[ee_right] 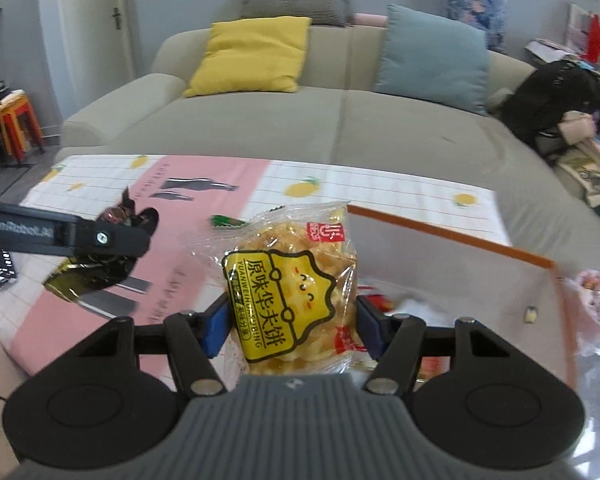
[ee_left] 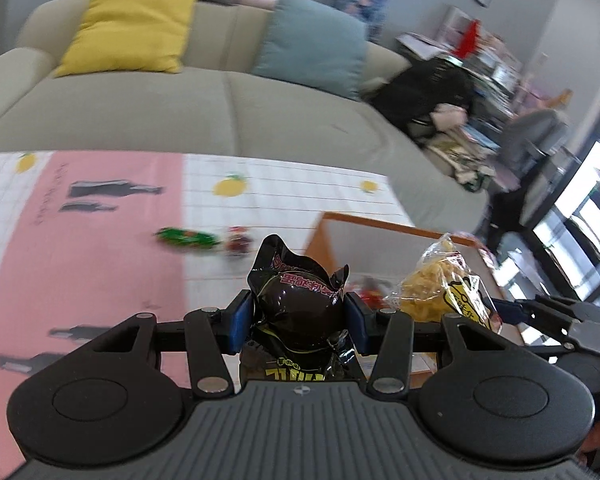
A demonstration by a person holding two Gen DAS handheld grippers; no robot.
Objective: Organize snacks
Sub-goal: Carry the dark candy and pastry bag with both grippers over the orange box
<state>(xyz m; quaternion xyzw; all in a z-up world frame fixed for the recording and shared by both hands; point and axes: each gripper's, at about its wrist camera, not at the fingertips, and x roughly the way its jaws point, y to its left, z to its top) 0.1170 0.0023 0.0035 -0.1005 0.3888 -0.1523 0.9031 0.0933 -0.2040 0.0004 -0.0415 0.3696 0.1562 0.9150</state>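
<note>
Left gripper (ee_left: 298,322), nearest the left wrist camera, had its blue-padded fingers (ee_left: 236,322) closed against the sides of a dark brown snack packet (ee_left: 296,304), which stood upright between them and was lifted above the worktop (ee_left: 100,248). Right gripper (ee_right: 292,320) likewise had its fingers (ee_right: 216,328) pressed on both sides of a clear waffle biscuit packet (ee_right: 296,284) with a yellow label, held upright and off the surface. In the right wrist view the left gripper and its dark packet appeared at the left edge; in the left wrist view the biscuit packet appeared just right of the dark one. Directly behind and to the right of both packets stood an orange-rimmed box (ee_right: 452,236) with pale walls; red-wrapped items lay inside, too blurred to identify. Farther out on the pink-and-white lemon-print cloth lay a green wrapped snack (ee_left: 186,237) and, just beside it, a small red one (ee_left: 239,240). Beyond the worktop stood a grey-green sofa (ee_right: 340,120) bearing a yellow cushion (ee_right: 252,54) and a blue cushion (ee_right: 432,56).
</note>
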